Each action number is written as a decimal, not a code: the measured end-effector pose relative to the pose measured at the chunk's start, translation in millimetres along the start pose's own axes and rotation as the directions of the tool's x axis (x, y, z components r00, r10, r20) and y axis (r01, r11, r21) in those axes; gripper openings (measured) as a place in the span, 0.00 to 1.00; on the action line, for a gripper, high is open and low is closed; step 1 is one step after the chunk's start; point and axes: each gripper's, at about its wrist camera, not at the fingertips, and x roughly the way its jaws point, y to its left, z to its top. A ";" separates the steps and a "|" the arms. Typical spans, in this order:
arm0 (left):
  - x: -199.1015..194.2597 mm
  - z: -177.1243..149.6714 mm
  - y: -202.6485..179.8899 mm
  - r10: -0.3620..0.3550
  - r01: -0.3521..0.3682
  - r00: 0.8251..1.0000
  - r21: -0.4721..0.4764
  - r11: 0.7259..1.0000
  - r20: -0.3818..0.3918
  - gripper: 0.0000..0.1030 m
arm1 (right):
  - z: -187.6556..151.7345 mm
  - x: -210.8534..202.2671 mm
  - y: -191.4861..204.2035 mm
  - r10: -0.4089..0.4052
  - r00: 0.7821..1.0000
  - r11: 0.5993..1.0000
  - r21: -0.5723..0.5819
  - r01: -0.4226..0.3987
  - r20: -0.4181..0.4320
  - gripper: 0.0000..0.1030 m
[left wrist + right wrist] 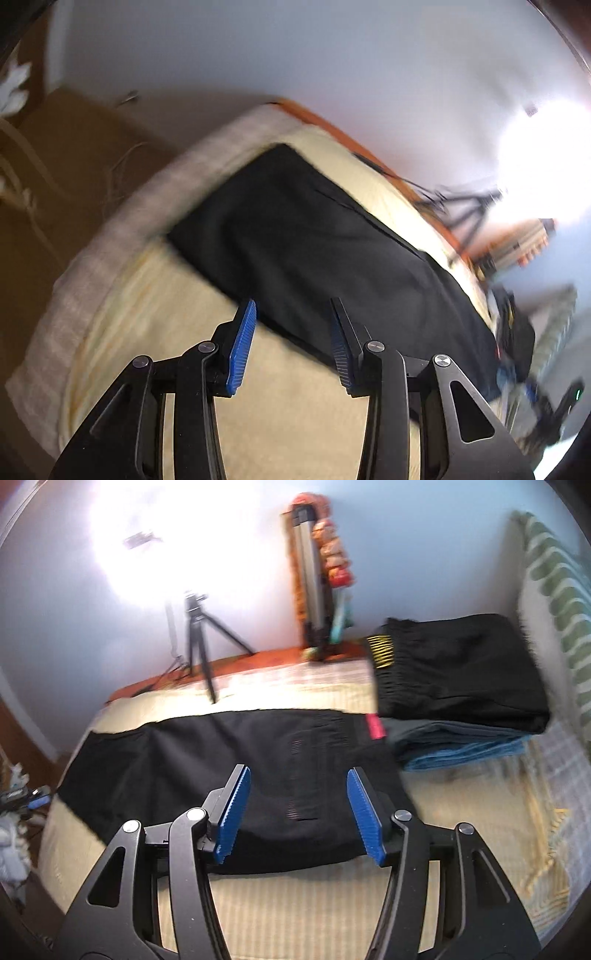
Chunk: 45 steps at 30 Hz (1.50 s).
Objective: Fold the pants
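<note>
Black pants (325,236) lie flat and lengthwise on a cream bed cover (288,398). In the right wrist view the pants (229,760) lie across the bed, with a pink tag at their right end. My left gripper (293,306) is open and empty, its blue pads (242,347) above the pants' near edge. My right gripper (298,773) is open and empty, hovering over the near edge of the pants at their waist end.
A stack of folded clothes (458,675), black on top of blue, sits on the bed at the right. A tripod (199,642) and a bright lamp stand beyond the bed. A brown floor (74,166) lies left of the bed edge.
</note>
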 end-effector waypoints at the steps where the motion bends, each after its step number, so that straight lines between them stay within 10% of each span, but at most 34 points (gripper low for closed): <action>1: 2.1 3.8 9.4 0.006 -0.006 1.000 -0.031 0.999 0.003 0.37 | -0.7 4.2 7.2 0.025 1.000 1.000 -0.010 -0.025 -0.018 0.56; 6: 10.8 11.2 36.5 -0.013 0.013 1.000 -0.159 0.987 0.002 0.37 | -7.1 16.4 34.9 0.077 0.996 0.995 -0.061 -0.080 -0.052 0.56; 27: 41.1 26.8 43.1 0.058 -0.050 0.998 -0.176 0.983 0.039 0.52 | -8.7 45.7 73.0 0.142 0.984 0.978 -0.136 -0.156 -0.107 0.56; 31: 44.9 25.8 41.1 0.082 -0.075 0.996 -0.149 0.986 0.042 0.14 | -12.6 52.6 74.4 0.138 0.982 0.978 -0.141 -0.156 -0.133 0.56; 45: 15.3 25.5 -21.3 0.073 -0.098 0.982 0.141 0.985 0.174 0.01 | -14.6 54.8 74.1 0.138 0.981 0.978 -0.137 -0.157 -0.138 0.56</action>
